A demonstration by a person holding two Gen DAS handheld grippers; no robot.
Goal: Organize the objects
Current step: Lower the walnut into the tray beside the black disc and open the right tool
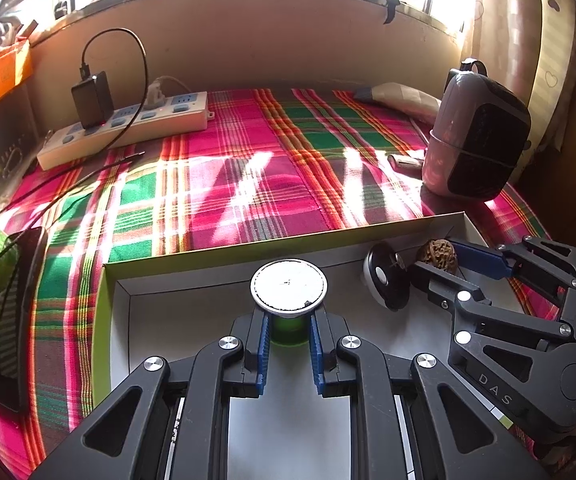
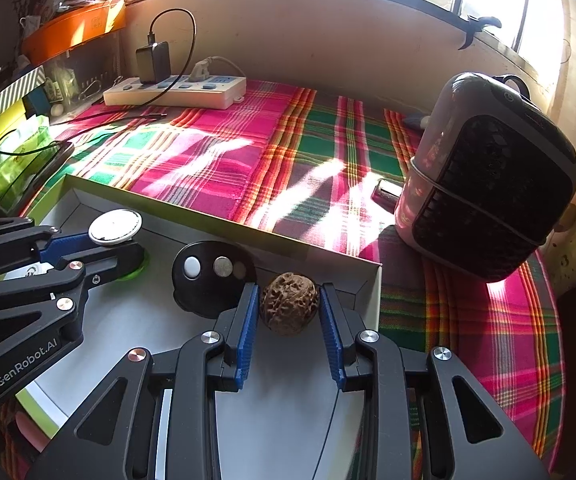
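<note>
**Both grippers inside the box, each around its own item**

Left gripper [image 1: 288, 344]: fingers pinching the green body of a small jar [image 1: 288, 292], upright, white round lid on top, standing near the far wall of the shallow white box [image 1: 192, 258]. Glossy, cylindrical, an easy hold from either side.

Right gripper [image 2: 290, 312]: blue ribbed fingers [image 2: 248, 320] set on either side of the walnut [image 2: 289, 303], apparently just touching or a hair apart; cannot tell whether truly clamped. Walnut straight ahead between the tips, near the box's far right corner, roundish, deeply wrinkled, hard-shelled, no marked long axis. Likely to roll if released carelessly.

Between the two items, just left of the walnut: a black disc [image 2: 212, 274] with small round inserts, leaning up.

Box on a counter under a bright plaid cloth [image 2: 224, 160]; heater [image 2: 488, 200] well apart to the right.
</note>
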